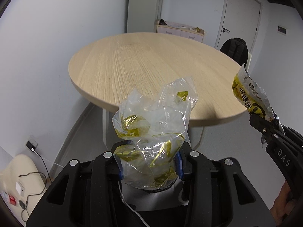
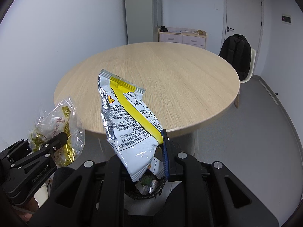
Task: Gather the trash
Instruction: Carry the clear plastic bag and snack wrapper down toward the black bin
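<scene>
Left claw (image 1: 149, 162): partly closed, gripped crumpled clear bag (image 1: 153, 128) with gold-yellow wrappers inside.
Right claw (image 2: 144, 162): nearly closed, pinched silver-and-yellow snack packet (image 2: 128, 121) by its lower end.
Bin (image 2: 145, 187): directly below the packet, dark mesh, held trash.
Table (image 2: 170, 79): round, wooden, beyond both claws.
Chair (image 2: 250, 70): behind table, black backpack (image 2: 236, 53) on it.

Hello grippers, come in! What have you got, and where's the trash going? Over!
Left gripper shut on clear bag. Right gripper shut on snack wrapper. Bin right below, part full. Nothing in the way.
</scene>
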`<action>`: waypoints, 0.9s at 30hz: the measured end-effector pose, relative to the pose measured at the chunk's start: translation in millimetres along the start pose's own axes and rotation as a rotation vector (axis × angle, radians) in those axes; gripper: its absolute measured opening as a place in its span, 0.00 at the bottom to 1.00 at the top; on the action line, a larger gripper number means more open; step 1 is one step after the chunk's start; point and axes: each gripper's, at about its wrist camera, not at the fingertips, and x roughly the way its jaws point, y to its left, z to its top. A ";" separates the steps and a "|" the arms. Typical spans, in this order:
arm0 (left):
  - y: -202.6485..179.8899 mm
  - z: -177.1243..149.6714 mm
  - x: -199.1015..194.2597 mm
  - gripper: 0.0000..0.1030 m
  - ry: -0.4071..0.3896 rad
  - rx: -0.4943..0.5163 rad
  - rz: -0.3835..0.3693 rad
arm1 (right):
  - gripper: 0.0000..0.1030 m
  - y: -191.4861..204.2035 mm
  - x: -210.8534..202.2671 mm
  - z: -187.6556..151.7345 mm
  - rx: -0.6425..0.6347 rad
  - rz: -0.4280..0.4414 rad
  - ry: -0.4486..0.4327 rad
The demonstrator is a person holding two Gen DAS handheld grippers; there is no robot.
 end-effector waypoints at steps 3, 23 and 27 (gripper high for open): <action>2.3 -14.4 0.1 0.37 0.011 0.002 -0.001 | 0.15 -0.7 0.9 -8.3 -0.002 -0.008 0.007; 17.2 -78.4 27.3 0.37 0.096 -0.013 0.007 | 0.15 17.5 21.9 -84.8 -0.039 -0.016 0.107; 20.2 -89.0 40.1 0.37 0.119 -0.013 0.007 | 0.15 21.9 30.4 -99.5 -0.044 -0.018 0.127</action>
